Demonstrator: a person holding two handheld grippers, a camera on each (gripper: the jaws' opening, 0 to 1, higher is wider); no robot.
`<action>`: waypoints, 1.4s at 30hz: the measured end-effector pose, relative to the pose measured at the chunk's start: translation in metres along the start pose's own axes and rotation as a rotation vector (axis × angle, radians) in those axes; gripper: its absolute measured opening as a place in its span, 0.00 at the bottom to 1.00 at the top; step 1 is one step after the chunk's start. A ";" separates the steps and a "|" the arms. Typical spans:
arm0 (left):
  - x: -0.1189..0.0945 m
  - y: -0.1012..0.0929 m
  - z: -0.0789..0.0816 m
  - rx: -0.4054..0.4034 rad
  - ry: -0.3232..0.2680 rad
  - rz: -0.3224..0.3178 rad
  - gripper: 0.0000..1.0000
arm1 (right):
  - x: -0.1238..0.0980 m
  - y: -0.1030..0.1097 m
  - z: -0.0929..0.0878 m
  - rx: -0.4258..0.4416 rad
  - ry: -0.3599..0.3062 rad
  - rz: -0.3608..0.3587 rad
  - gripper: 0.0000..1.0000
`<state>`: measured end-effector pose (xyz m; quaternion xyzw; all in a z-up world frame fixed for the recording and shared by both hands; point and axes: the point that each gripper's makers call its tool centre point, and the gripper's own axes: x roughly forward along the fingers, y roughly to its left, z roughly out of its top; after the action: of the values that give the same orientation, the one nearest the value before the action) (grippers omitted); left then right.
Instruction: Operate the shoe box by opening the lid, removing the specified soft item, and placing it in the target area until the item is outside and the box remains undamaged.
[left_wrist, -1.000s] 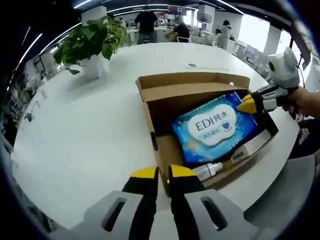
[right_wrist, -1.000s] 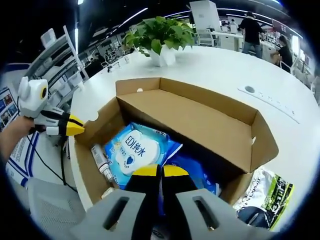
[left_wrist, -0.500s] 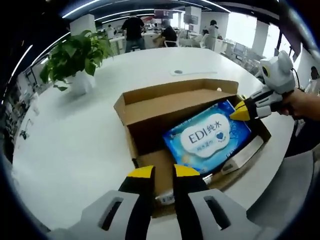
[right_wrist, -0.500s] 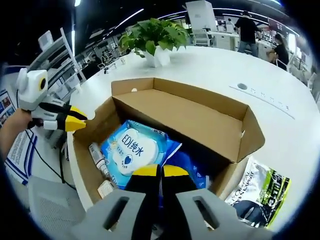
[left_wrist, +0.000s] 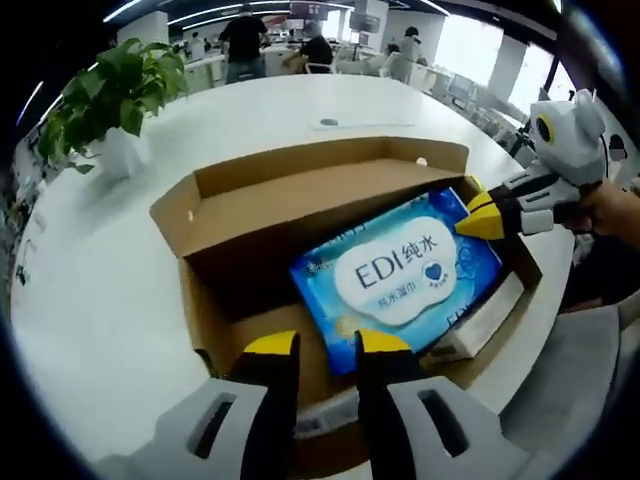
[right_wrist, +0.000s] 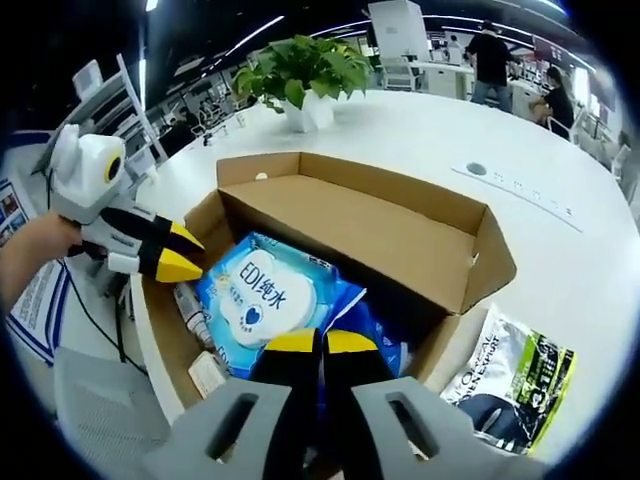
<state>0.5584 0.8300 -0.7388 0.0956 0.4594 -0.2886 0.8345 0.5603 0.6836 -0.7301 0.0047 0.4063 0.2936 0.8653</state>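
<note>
Your cardboard box (left_wrist: 300, 200) stands open on the white table (left_wrist: 120, 260), with its lid folded back on the far side. Inside it lies the blue pack of wet wipes (left_wrist: 400, 275), flat, label up. In the left gripper view, your left gripper (left_wrist: 325, 350) is low over the near wall of the box, its yellow-tipped jaws a little apart and holding nothing. Your right gripper (left_wrist: 478, 215) comes in from the right, and its yellow tip is at the far right corner of the pack; I cannot tell if it touches.

In the right gripper view, your right gripper (right_wrist: 320, 345) has its jaws pressed together over the blue pack (right_wrist: 265, 300); I cannot tell if wrapper is between them. A small bottle (right_wrist: 192, 305) lies beside the pack. A green and black bag (right_wrist: 515, 385) lies on the table just beside the box. A potted plant (right_wrist: 300, 75) stands farther away.
</note>
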 end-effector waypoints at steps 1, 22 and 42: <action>0.001 0.000 0.000 0.002 0.002 -0.002 0.22 | 0.000 0.000 0.000 -0.002 0.000 -0.001 0.00; 0.031 -0.007 -0.007 -0.138 0.051 -0.125 0.07 | 0.002 -0.003 -0.003 0.024 0.002 -0.001 0.00; 0.018 -0.010 -0.005 -0.156 0.033 -0.066 0.00 | -0.002 -0.002 -0.002 0.058 -0.002 -0.010 0.00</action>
<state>0.5569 0.8170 -0.7555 0.0199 0.4972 -0.2775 0.8218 0.5588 0.6800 -0.7304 0.0282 0.4139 0.2773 0.8666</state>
